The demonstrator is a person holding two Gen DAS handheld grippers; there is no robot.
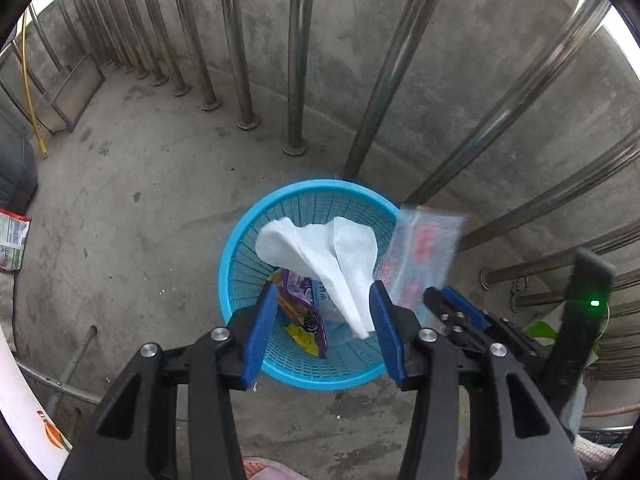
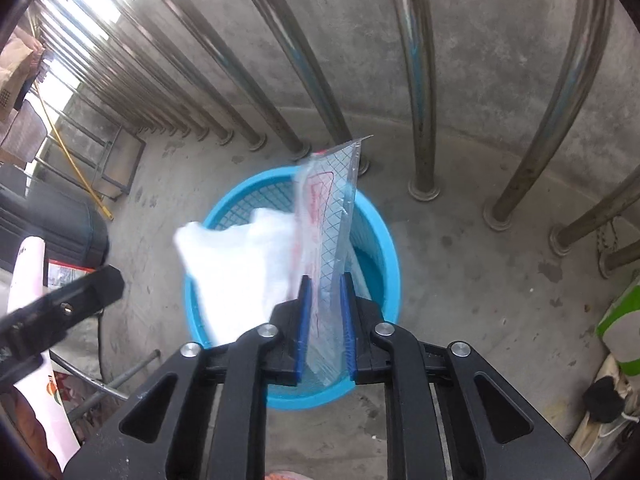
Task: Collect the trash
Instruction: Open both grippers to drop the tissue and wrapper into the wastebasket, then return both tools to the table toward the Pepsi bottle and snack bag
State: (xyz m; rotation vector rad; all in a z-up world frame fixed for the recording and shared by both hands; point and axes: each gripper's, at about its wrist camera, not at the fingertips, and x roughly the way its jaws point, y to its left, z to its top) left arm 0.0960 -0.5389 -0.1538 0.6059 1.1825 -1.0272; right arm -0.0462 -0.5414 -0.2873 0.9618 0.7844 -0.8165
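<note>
A blue mesh basket (image 1: 240,240) (image 2: 390,256) stands on the concrete floor right below both grippers. My left gripper (image 1: 324,288) is open, its blue pads wide apart. A white tissue (image 1: 320,240) (image 2: 236,264) hangs loose between them over the basket, brushing the right pad. My right gripper (image 2: 326,279) (image 1: 452,296) is open by a narrow gap. A clear plastic wrapper with red print (image 2: 328,208) (image 1: 424,252) stands in that gap above the basket's rim, blurred in the left wrist view. Colourful snack wrappers (image 1: 304,312) lie in the basket.
Steel railing bars (image 1: 298,60) (image 2: 420,80) rise close behind the basket against a concrete wall. A printed packet (image 1: 12,244) lies at the far left, near a metal frame (image 1: 72,96) and a yellow hose (image 1: 30,92). A green-and-white object (image 2: 624,320) and a dark shoe (image 2: 604,400) sit at the right.
</note>
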